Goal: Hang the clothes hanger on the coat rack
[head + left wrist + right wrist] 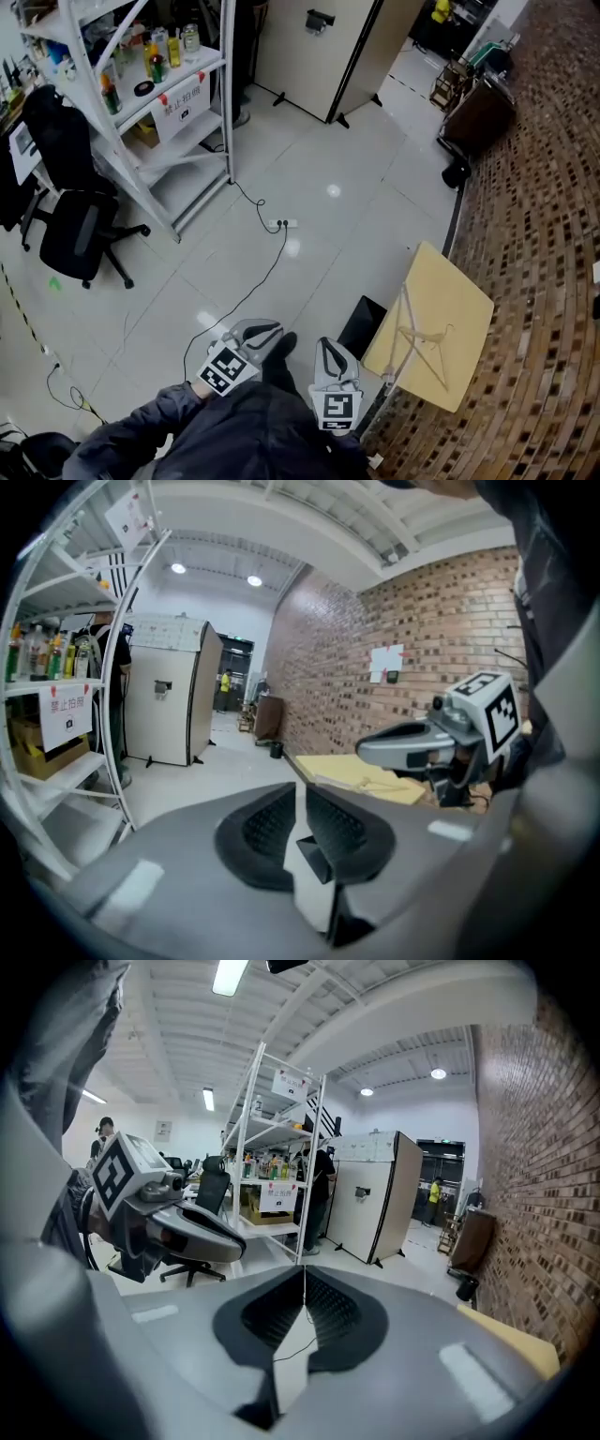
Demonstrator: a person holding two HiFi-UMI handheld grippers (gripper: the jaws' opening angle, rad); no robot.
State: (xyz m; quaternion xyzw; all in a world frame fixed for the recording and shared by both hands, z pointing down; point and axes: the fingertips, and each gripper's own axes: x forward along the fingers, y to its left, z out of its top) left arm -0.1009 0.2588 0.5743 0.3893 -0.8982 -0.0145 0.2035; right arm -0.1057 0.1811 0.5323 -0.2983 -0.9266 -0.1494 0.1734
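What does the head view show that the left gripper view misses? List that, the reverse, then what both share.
Only the head view: a power strip on the floor, a black office chair, and a clear outline of the clothes hanger lying on the yellow table.
Only the left gripper view: ceiling lights, and the left gripper up close, its jaws shut on nothing.
Both: the table, the right gripper, the white shelf rack and the brick wall.

Right gripper (pixel 303 1275), jaws together, empty, before white shelf rack (pixel 277 1129)
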